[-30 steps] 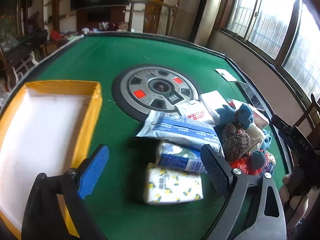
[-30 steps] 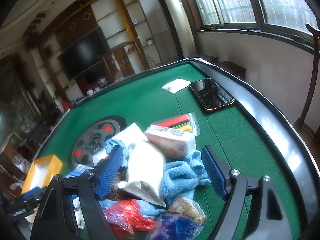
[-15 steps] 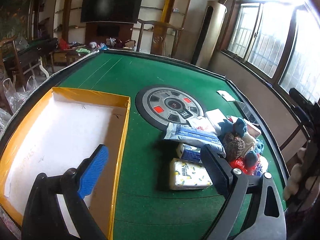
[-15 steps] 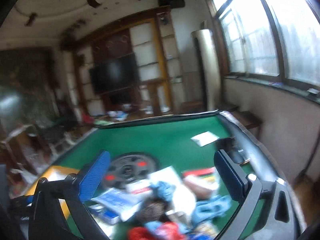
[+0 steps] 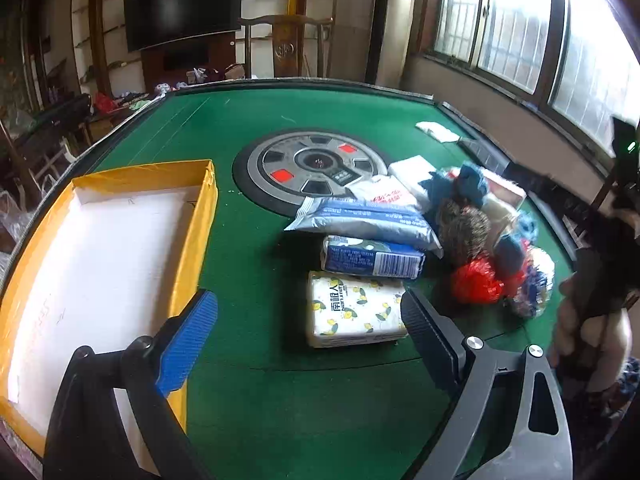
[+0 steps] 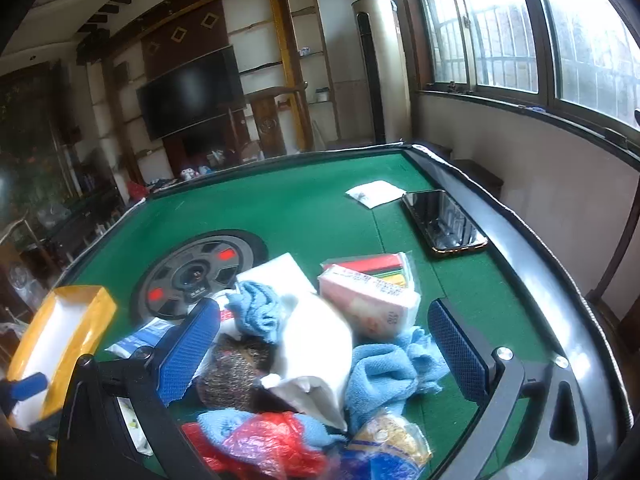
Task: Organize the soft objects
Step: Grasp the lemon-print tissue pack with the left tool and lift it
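Observation:
A pile of soft things lies on the green table: a lemon-print tissue pack (image 5: 354,309), a blue tissue pack (image 5: 372,257), a grey-blue wipes pack (image 5: 362,218), a brown scrubber (image 5: 464,228), blue cloths (image 6: 394,370), a white cloth (image 6: 316,354), a pink tissue pack (image 6: 366,300) and a red plastic bag (image 6: 268,446). A yellow-rimmed box (image 5: 198,224) with a white bottom stands at the left. My left gripper (image 5: 308,336) is open and empty, just short of the lemon-print pack. My right gripper (image 6: 324,346) is open and empty over the white cloth.
A round grey centre panel (image 5: 316,168) is set in the table. A phone (image 6: 444,220) and a white packet (image 6: 374,193) lie at the far right near the raised table edge (image 6: 520,248). Chairs, shelves and a television stand beyond the table.
The left gripper drew back and up from the packs, then eased closer. The right gripper swung up to face the room, then came back down over the pile. Both stayed open.

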Available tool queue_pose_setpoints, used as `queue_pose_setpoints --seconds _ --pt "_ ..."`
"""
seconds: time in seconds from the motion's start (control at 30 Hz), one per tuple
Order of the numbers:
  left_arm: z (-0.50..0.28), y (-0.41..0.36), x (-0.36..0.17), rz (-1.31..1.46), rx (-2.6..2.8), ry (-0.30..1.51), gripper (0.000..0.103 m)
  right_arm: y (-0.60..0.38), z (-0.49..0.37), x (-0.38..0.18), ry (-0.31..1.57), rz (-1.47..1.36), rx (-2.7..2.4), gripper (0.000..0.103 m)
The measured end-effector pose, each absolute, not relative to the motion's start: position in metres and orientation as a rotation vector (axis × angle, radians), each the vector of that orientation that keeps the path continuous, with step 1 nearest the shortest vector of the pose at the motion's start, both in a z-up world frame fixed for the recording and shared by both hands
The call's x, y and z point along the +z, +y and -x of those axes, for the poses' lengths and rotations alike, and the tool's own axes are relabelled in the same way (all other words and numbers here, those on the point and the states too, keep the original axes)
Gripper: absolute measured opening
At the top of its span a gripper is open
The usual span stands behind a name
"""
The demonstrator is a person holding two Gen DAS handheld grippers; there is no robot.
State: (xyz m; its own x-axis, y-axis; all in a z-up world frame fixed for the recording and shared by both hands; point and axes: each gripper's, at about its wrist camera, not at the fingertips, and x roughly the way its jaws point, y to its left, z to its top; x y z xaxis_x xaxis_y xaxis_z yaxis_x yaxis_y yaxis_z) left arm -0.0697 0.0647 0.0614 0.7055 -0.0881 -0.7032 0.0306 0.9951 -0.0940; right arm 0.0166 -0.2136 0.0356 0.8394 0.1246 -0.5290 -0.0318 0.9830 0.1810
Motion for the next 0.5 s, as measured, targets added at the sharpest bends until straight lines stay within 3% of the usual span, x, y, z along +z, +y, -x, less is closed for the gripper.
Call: queue_pose_setpoints --seconds 0.33,0.4,0.43,0.47,0.5 --pt "0.022 0.015 0.016 -0.070 -0.045 0.881 0.096 -0.202 -0.011 0.045 0.550 -0.168 0.085 0.102" --pt "0.019 0.011 0.014 -0.065 -0.054 0.884 0.075 -0.203 -0.011 0.045 0.552 -0.176 0.077 0.102" --pt "0.019 0.008 0.012 -0.065 -0.062 0.896 0.039 -0.204 -0.012 0.045 0.554 -0.177 0.079 0.102" --pt "0.018 0.008 0.010 -0.061 -0.073 0.915 0.022 -0.204 -0.012 0.045 0.558 -0.177 0.077 0.102" --pt "0.018 0.009 0.009 -0.045 -0.094 0.930 0.020 -0.204 -0.013 0.044 0.561 -0.174 0.077 0.102"
